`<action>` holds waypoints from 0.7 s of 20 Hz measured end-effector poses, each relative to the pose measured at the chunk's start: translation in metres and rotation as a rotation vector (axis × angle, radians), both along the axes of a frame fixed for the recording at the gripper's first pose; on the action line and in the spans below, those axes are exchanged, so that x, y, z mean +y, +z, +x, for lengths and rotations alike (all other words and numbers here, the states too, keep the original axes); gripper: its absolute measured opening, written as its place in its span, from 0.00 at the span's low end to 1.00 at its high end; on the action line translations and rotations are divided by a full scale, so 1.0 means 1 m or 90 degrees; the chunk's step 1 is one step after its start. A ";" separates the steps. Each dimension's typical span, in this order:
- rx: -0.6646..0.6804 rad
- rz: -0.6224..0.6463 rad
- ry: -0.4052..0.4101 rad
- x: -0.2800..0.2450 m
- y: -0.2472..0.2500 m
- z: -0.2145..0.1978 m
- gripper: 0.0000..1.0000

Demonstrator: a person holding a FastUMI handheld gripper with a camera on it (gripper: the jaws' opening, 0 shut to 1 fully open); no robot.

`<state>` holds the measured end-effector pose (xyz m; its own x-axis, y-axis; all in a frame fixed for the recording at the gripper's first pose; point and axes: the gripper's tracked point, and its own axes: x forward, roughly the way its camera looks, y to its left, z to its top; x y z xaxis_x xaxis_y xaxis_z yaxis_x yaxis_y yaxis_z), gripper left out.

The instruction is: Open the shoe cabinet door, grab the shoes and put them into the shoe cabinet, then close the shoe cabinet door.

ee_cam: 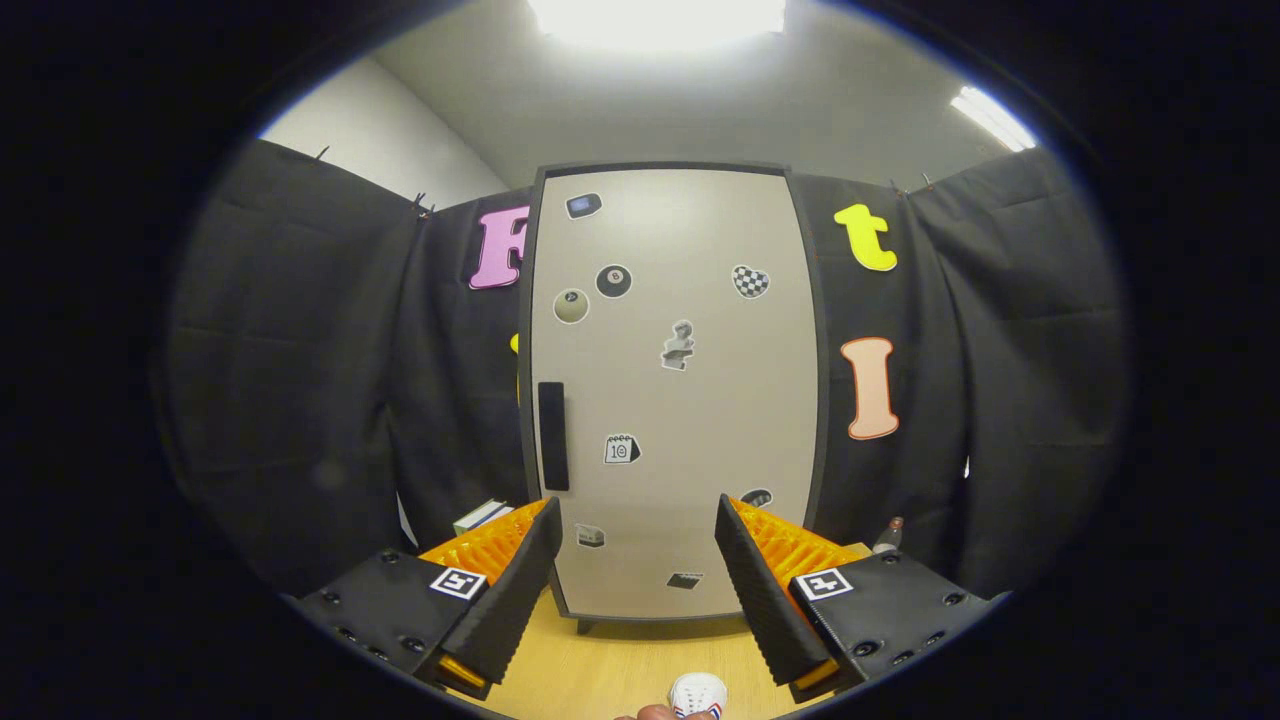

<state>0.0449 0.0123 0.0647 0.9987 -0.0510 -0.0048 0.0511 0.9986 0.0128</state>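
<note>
With the tool [635,560] spread wide and empty before the closed cabinet door [675,390], steer toward the black handle [553,436] on the door's left side and pull there; the shoe [698,693] waits below the door.

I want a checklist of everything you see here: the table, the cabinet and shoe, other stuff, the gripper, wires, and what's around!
Surface: wooden table, bare between the fingers.
Job's things: cabinet stands upright beyond the fingers, door shut, dark handle on one side, stickers on the door. A white shoe lies close in, between the fingers.
Clutter: a box beside the cabinet on the handle side; a bottle on the other side.
Gripper: gripper open, holding nothing, pointed at the cabinet.
Cables: nothing seen.
Surroundings: black cloth wall, white ceiling with lights.
</note>
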 end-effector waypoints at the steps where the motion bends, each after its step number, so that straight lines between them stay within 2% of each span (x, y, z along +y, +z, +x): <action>1: 0.001 -0.002 0.006 0.006 0.004 0.009 0.96; 5: 0.029 -0.007 0.044 0.039 0.011 0.055 0.96; 10: 0.035 -0.050 0.039 0.066 0.021 0.126 0.98; 14: 0.055 -0.049 0.026 0.074 0.015 0.174 0.98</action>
<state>0.2185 0.0860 0.0801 0.9960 -0.0132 -0.0888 0.0072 0.9977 -0.0672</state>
